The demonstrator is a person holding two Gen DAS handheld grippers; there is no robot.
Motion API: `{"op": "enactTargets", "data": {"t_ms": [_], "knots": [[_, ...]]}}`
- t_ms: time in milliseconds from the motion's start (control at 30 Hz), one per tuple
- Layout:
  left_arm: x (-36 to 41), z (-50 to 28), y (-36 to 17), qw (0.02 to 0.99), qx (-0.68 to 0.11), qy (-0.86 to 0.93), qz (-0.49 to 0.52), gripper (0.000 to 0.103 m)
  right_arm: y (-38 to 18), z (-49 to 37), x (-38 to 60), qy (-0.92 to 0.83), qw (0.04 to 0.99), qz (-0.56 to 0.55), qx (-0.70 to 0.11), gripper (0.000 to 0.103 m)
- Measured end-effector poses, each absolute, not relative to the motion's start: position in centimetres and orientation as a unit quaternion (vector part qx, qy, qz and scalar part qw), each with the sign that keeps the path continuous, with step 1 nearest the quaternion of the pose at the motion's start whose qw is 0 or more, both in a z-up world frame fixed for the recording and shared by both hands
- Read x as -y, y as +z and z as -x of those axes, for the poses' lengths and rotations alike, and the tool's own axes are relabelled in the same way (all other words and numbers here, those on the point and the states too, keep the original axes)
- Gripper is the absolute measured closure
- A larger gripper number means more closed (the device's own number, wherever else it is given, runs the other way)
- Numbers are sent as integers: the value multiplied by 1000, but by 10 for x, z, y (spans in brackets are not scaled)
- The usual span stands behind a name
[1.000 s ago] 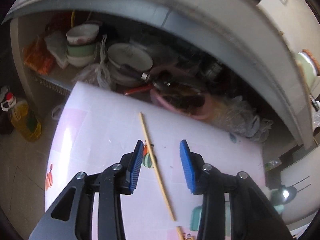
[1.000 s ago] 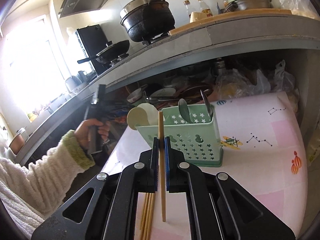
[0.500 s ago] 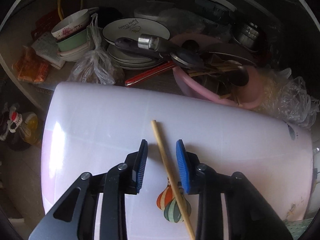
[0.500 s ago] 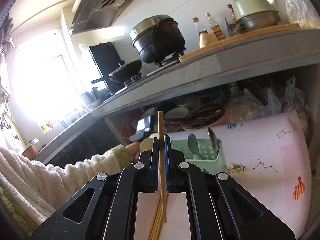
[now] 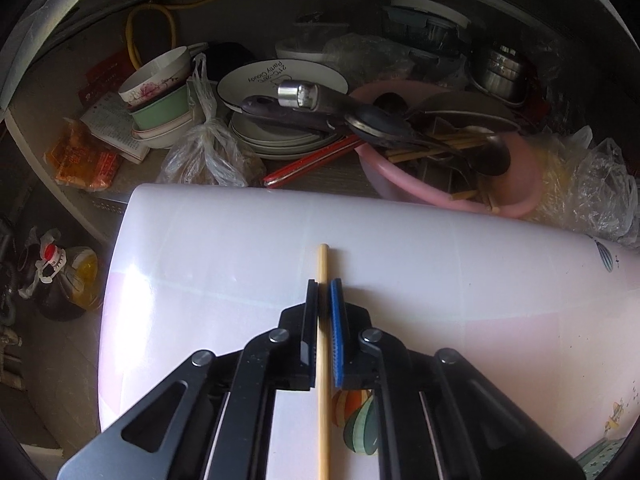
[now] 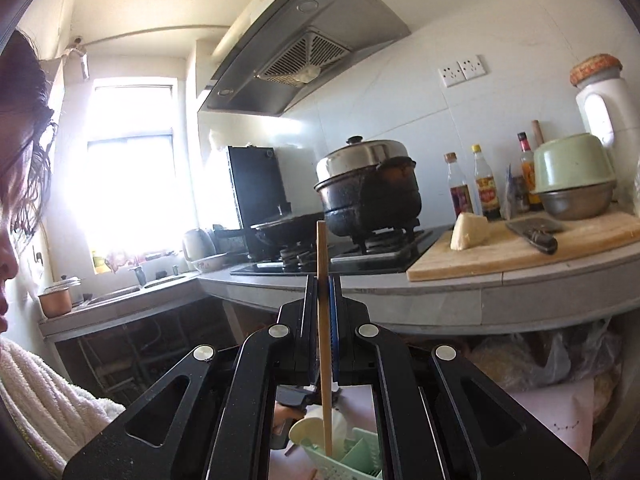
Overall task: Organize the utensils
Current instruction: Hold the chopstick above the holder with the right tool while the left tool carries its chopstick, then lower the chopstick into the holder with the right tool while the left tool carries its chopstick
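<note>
In the left wrist view my left gripper (image 5: 323,286) is shut on a wooden chopstick (image 5: 322,360) that lies along the pink table (image 5: 440,280), its tip sticking out past the blue pads. In the right wrist view my right gripper (image 6: 322,280) is shut on another wooden chopstick (image 6: 324,340) and holds it upright, high above the table. Its lower end hangs right over the green utensil holder (image 6: 352,460), which holds a pale spoon (image 6: 306,432).
A shelf beyond the table edge holds stacked bowls (image 5: 160,96), plates (image 5: 280,80), a pink basin (image 5: 460,152) of utensils and plastic bags. An oil bottle (image 5: 68,280) stands on the floor at left. The counter (image 6: 480,292) carries a stove, pots and a cutting board.
My left gripper moved forward over the lying chopstick and closed on it. My right gripper rose and tilted up with its chopstick, now above the green holder.
</note>
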State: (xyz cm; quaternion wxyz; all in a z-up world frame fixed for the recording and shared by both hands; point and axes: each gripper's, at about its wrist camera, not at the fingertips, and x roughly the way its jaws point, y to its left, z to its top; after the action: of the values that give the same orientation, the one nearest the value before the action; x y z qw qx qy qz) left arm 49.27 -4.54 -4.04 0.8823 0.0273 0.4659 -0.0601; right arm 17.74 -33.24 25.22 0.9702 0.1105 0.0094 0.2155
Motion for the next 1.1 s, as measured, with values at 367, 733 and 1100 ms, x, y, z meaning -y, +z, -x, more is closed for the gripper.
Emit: {"op": "enactTargets", "data": {"t_ms": [367,733,1100], "knots": [[8,-454,-1,908,-404,-94,63,98,213,-227,304,170,983,-32,-67,99],[-54,-326,131,953,-229,-131,150,98,157,-242,287,153,979,-2,-136,99],[-56,-221,245,959,-50,-220,171,98,125,-243,281,134,972,-24,-191,99]]}}
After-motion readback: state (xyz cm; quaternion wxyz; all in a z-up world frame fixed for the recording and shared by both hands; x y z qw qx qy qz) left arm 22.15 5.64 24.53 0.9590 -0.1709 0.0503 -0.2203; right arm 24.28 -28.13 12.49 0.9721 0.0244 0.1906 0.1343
